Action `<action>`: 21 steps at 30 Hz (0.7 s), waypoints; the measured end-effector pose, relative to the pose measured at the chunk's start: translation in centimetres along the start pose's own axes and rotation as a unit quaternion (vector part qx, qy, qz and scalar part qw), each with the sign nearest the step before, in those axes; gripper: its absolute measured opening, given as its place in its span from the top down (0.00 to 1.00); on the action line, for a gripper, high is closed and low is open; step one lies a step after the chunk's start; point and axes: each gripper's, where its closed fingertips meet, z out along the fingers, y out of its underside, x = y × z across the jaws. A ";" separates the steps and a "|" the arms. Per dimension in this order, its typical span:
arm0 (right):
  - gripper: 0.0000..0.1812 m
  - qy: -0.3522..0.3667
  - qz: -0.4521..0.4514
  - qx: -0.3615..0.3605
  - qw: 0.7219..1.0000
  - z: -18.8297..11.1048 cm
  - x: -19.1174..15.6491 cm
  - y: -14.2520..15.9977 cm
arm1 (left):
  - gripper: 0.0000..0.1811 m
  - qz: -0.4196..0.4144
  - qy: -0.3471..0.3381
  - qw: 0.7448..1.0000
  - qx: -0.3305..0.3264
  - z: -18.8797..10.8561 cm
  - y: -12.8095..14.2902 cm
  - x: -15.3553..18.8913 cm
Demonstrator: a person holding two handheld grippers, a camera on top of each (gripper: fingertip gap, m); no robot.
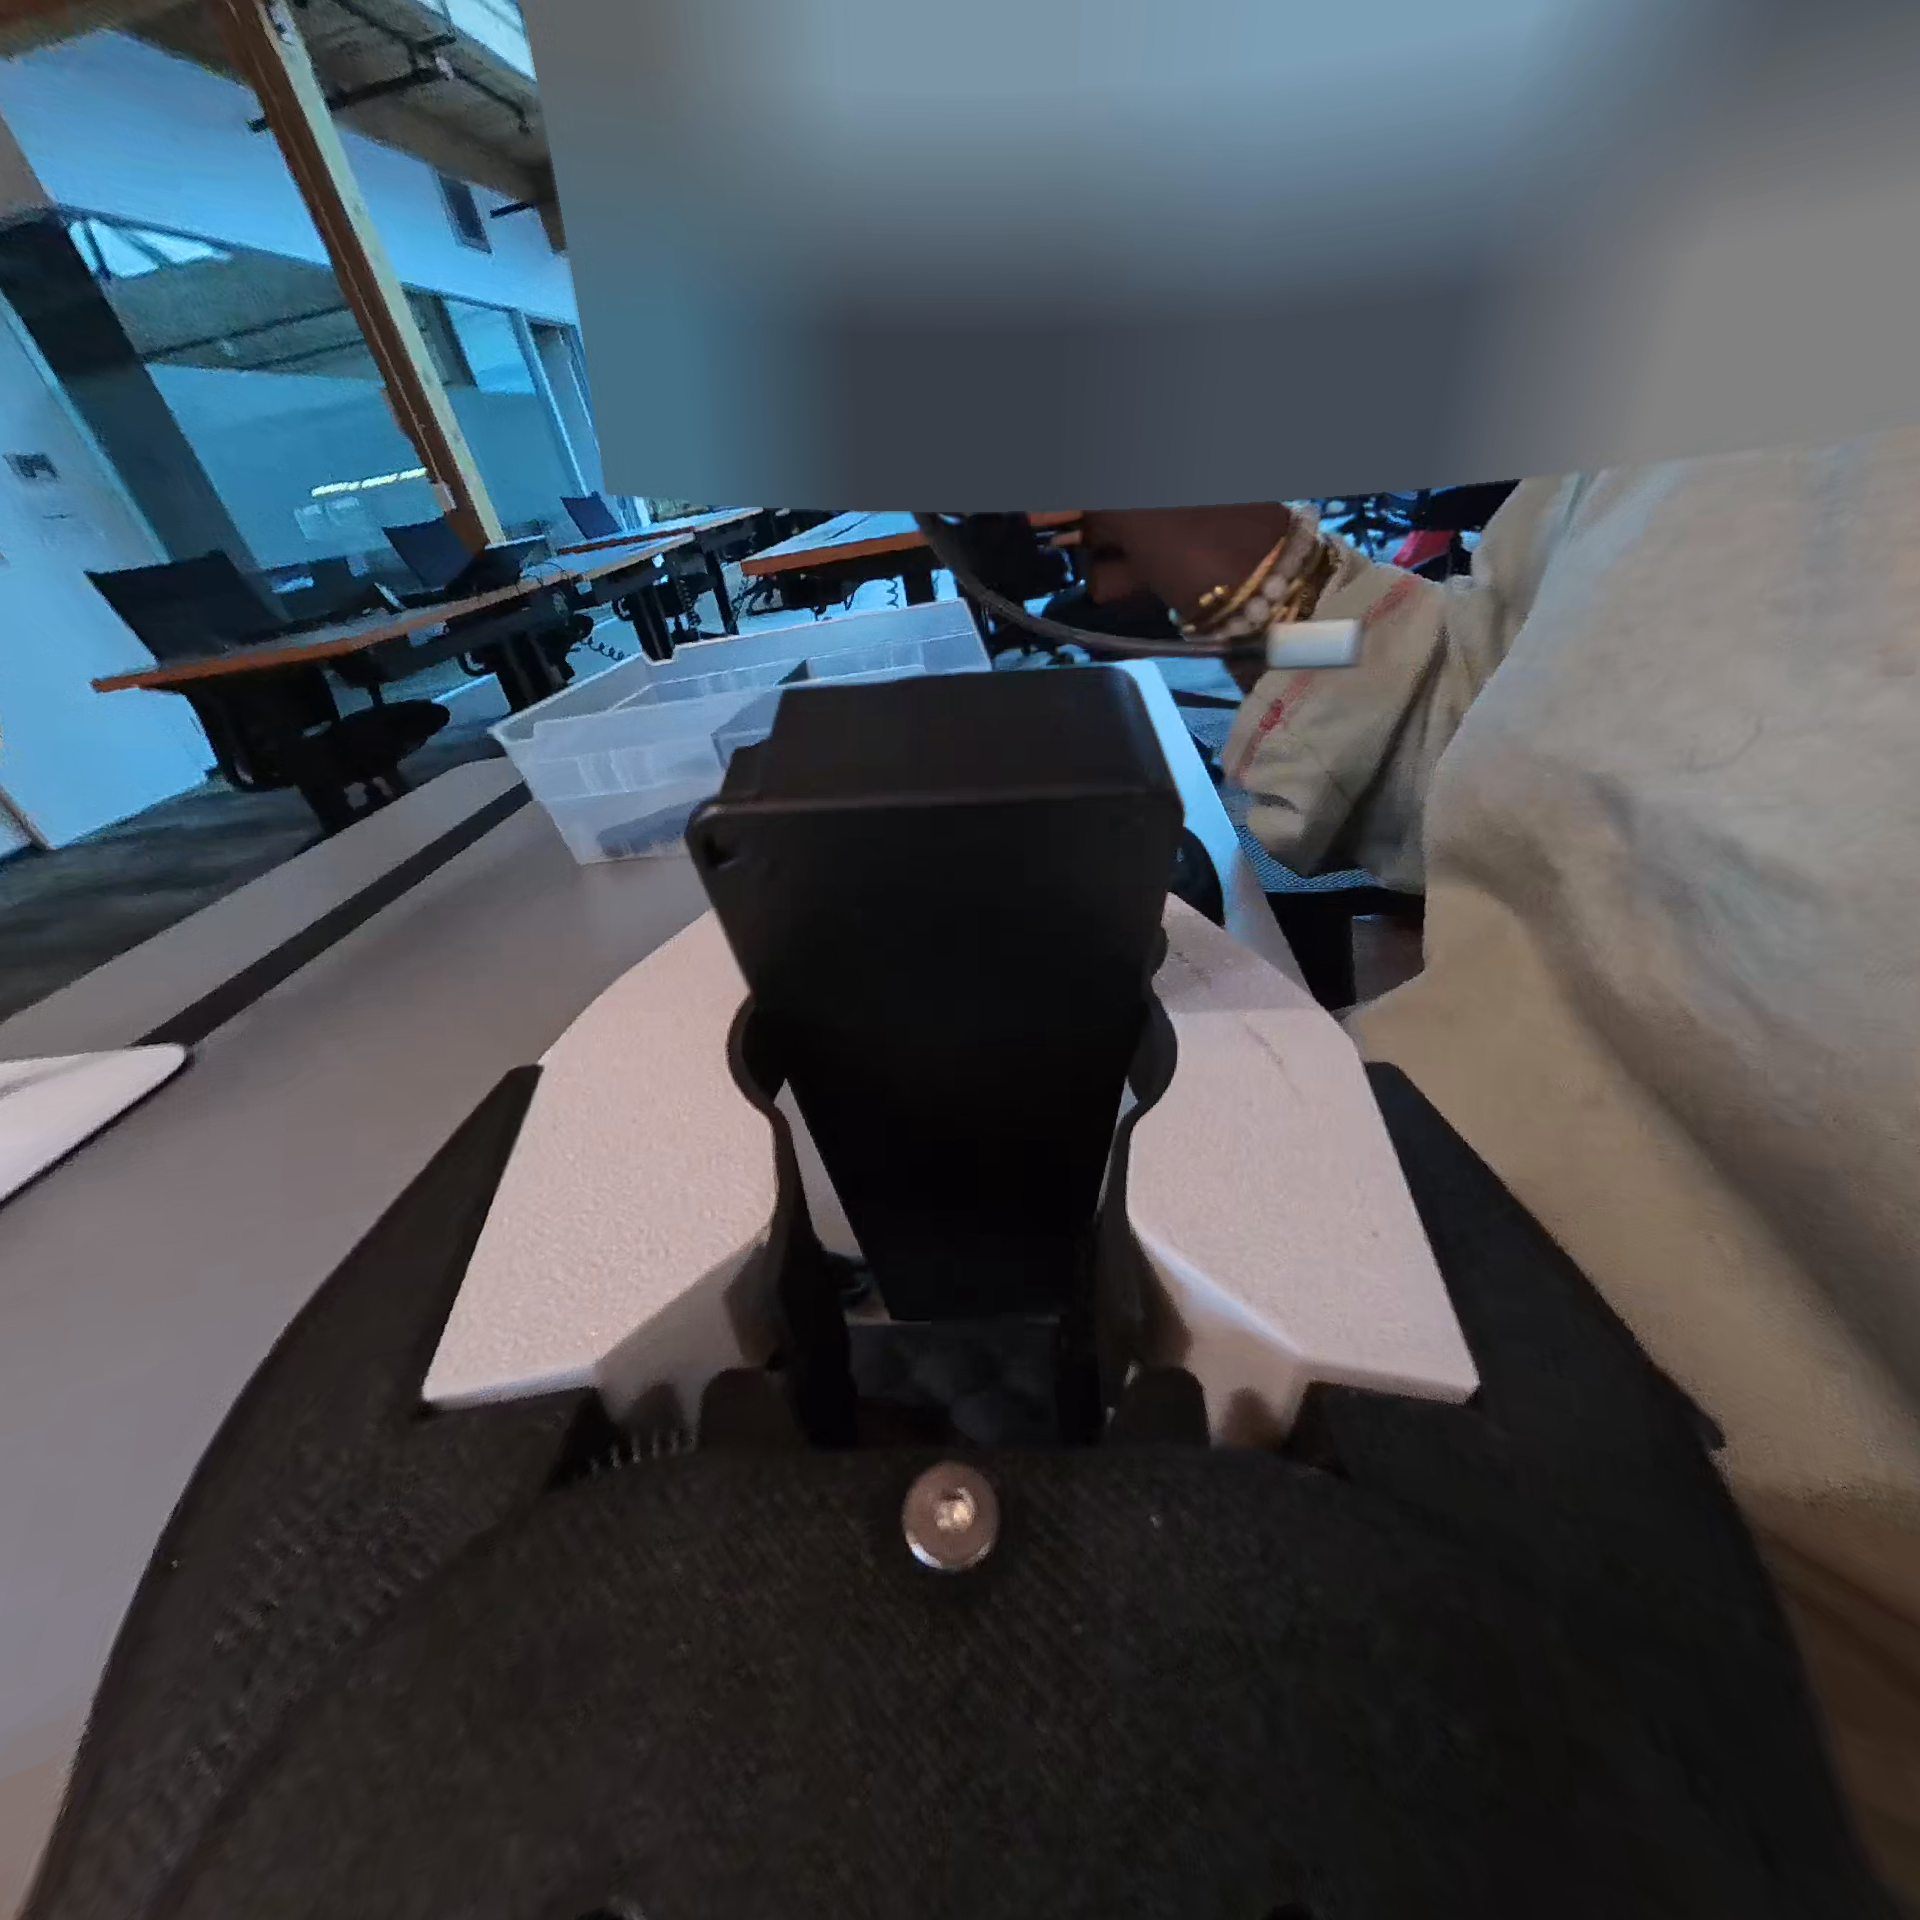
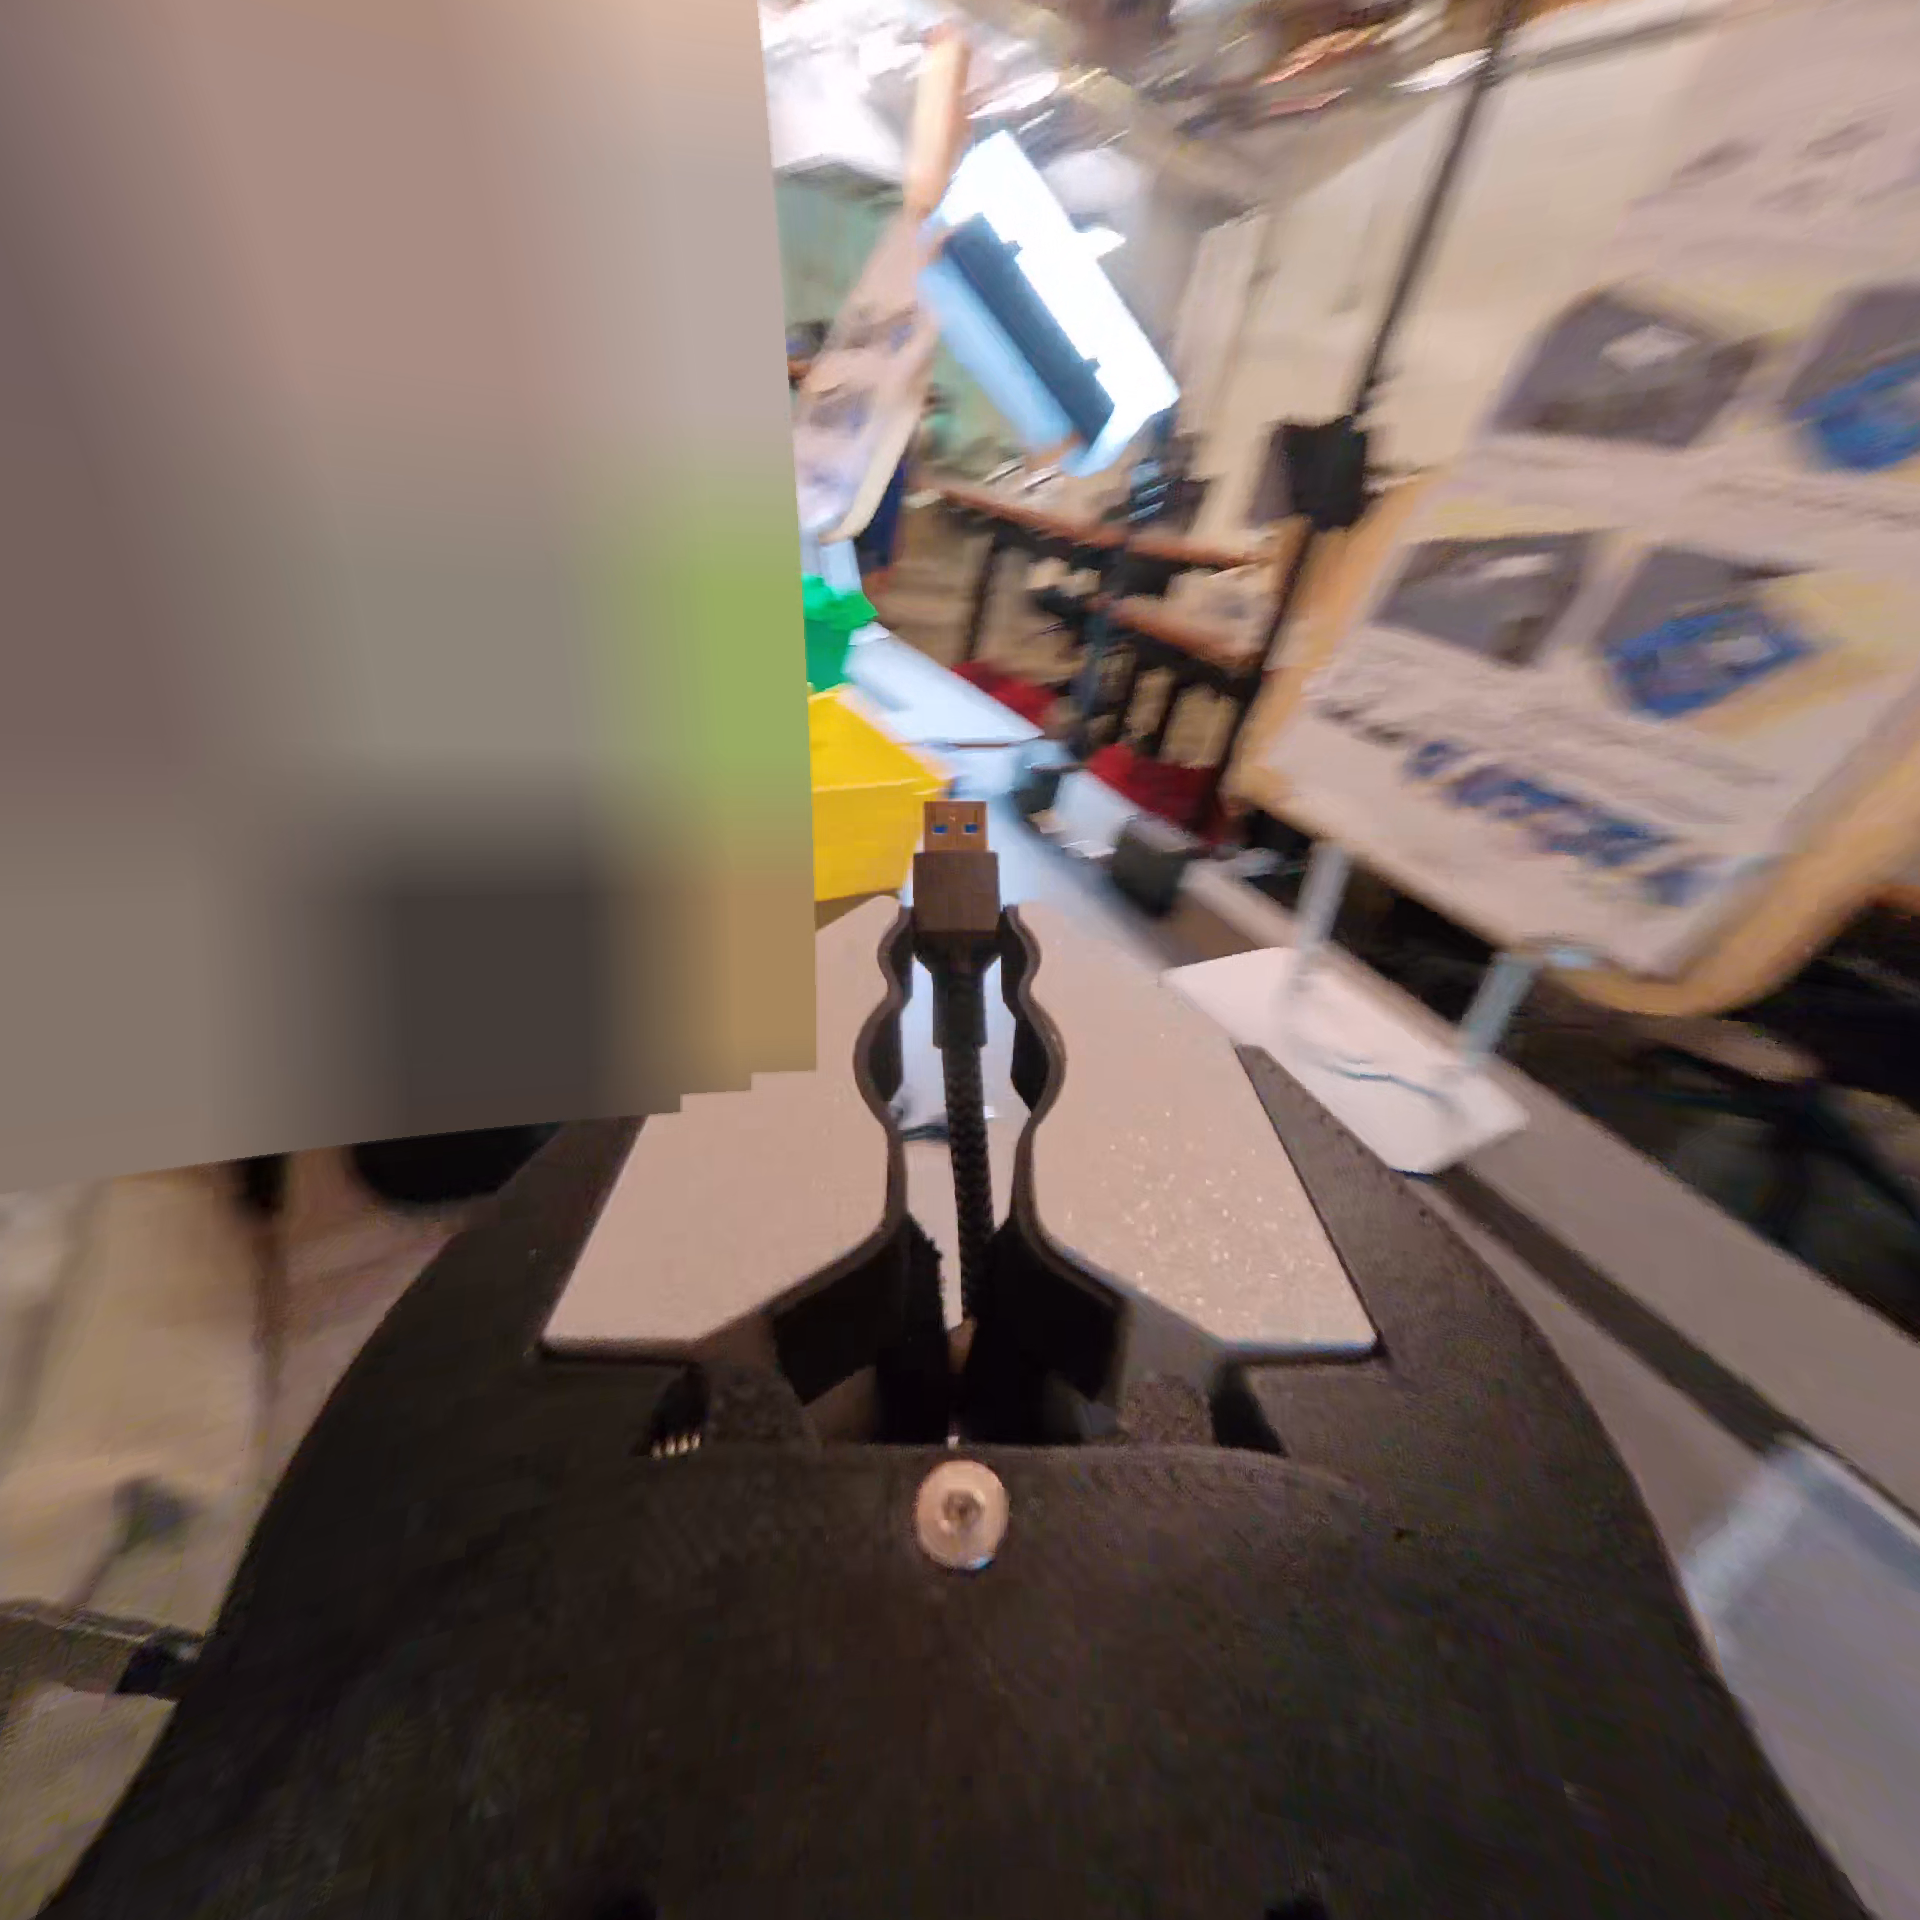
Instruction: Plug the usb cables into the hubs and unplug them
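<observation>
Evidently both tools are loaded and lifted off the bench, so by my reading the step in hand is bringing plug and hub together, or just having parted them; the pictures do not settle which.

In the left wrist view the left tool [image 1: 951, 997] is clamped on a black, boxy plastic hub [image 1: 935, 883], its long axis running along the fingers and its far end pointing away from the camera toward a clear plastic bin [image 1: 603, 769] on the grey bench [image 1: 343, 1091]. No port face shows from this side.

In the right wrist view the right tool [image 2: 956, 940] is closed narrow on a black braided USB cable [image 2: 966, 1164], pinching it just behind the dark connector body. The silver plug with its blue insert [image 2: 958, 828] stands clear of the fingertips, pointing straight ahead along the tool's axis, the cable trailing back between the fingers in the same line. A yellow bin [image 2: 862, 800] sits beyond, to the left.

Next, I judge, the plug must be turned to face a hub port and lined up squarely, blue tongue correctly oriented, before a straight push.
</observation>
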 end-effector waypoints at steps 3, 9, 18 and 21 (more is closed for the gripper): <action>0.91 0.150 -0.034 0.043 0.987 -4.4 5.1 -2.8 | 0.65 0.006 0.004 1.000 0.011 0.6 -0.4 0.2; 0.92 0.419 -0.130 0.081 0.895 -14.4 13.6 -5.9 | 0.65 -0.017 -0.006 0.999 0.051 0.6 -0.8 -0.5; 0.91 0.598 -0.190 0.060 0.776 -21.8 18.4 -1.3 | 0.64 -0.020 -0.005 0.997 0.074 0.8 -1.1 -0.5; 0.91 0.594 -0.171 0.034 0.785 -21.0 19.0 2.8 | 0.64 -0.023 -0.007 0.997 0.077 0.7 -1.0 -0.6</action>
